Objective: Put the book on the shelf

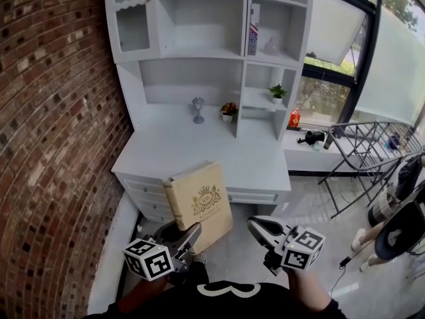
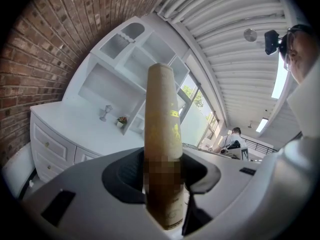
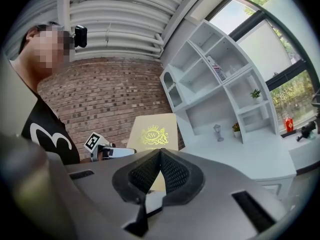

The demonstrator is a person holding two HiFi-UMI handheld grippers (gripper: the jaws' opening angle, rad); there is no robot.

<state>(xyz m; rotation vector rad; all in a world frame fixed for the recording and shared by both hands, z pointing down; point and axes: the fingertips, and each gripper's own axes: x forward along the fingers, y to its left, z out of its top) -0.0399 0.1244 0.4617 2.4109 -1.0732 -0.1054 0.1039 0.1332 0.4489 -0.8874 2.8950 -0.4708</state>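
Head view: the left gripper (image 1: 188, 239) is gripping the book (image 1: 199, 203) by its bottom edge, w/ the book standing up out of the jaws and tilting a bit to the right. The book is tan w/ a gold crest on the cover and is hanging in the air in front of the white desk's drawers (image 1: 154, 197), below the desk top (image 1: 192, 151), not touching either. Left gripper view is confirming this: both pads are pressing on the book's spine, one on each side, jaws abt half apart.

The right gripper (image 1: 260, 228) is hovering just to the right of the book, apart from it. In the right gripper view its pads are meeting at the tips w/ nothing btwn them, and the book's cover is showing beyond.

The shelf unit (image 1: 199, 18) is sitting at the back of the desk against the brick wall (image 1: 46, 111). On the desk top a small goblet (image 1: 198, 109) is standing just beside a flower pot (image 1: 229, 110). A green plant (image 1: 277, 93) is sitting in a lower right compartment. A red bottle (image 1: 294, 117) is standing on the ledge by the window, w/ a metal rack (image 1: 372, 145) on the floor to the right.
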